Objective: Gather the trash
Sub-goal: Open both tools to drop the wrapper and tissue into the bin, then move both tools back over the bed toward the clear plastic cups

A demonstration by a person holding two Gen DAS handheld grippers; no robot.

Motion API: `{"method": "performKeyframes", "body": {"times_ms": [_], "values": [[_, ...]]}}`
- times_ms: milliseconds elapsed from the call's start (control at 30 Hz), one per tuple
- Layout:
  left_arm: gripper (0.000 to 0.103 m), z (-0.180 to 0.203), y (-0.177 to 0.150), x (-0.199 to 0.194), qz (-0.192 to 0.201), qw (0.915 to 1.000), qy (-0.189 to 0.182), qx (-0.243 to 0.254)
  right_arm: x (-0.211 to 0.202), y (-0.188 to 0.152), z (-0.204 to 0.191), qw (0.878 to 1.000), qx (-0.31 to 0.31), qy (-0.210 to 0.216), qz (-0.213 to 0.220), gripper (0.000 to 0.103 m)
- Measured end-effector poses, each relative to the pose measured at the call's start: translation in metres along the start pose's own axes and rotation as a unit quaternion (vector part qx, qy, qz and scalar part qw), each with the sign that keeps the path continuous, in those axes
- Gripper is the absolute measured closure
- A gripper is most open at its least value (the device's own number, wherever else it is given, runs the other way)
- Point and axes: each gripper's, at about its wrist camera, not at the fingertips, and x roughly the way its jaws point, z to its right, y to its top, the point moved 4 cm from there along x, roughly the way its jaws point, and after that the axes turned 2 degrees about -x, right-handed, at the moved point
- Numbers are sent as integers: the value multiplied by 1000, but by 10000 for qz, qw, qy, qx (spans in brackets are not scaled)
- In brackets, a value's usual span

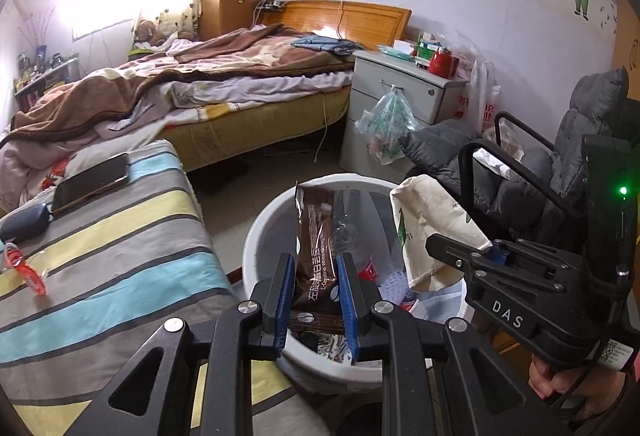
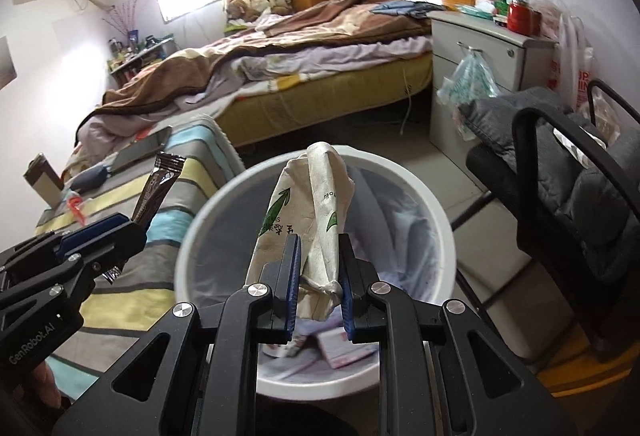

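Both tongs [image 1: 316, 300] [image 2: 319, 288] grip wrappers over bin [image 2: 400, 172].

Left tongs [image 1: 316, 300] and right tongs [image 2: 319, 278] sit side by side, each clamped on something, both angled downward.

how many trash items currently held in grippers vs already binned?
2 held: brown coffee sachet in the left gripper, crumpled paper bag in the right gripper, both above the white bin. Binned pieces are jumbled together and partly hidden; no reliable count.
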Motion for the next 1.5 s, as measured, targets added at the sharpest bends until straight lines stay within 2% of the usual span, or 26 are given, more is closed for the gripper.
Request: {"method": "performKeyframes", "body": {"times_ms": [200,267,367,400,467,500,767,1300,1433,1500], "values": [[81,8,0,21,-160,9998,-80,4,7,-6,13,9998,70,-65,-175,82],[81,8,0,28,-236,9995,-181,-78,10,-7,16,9996,73,-136,-232,79],[80,6,-2,33,-296,9994,-125,-131,11,-9,18,9993,5,-221,-295,76],[78,5,-3,33,-302,9994,-124,-140,11,-8,19,9993,7,-223,-286,73],[71,5,-3,31,-257,9995,-120,-122,8,-8,20,9995,38,-197,-252,47],[67,5,-4,30,-251,9995,-117,-138,8,-7,21,9995,53,-179,-237,43],[65,-7,-5,16,-174,9994,-51,-283,3,-6,16,9998,76,-92,-161,43],[65,-37,-15,-30,157,9983,319,-470,-9,-5,-14,10000,-21,-7,39,43],[55,-51,-18,-42,233,9971,402,-611,-11,-5,-24,9999,-81,20,99,43],[55,-57,-20,-47,274,9965,489,-614,-12,-5,-30,9999,-102,63,120,43]]}}
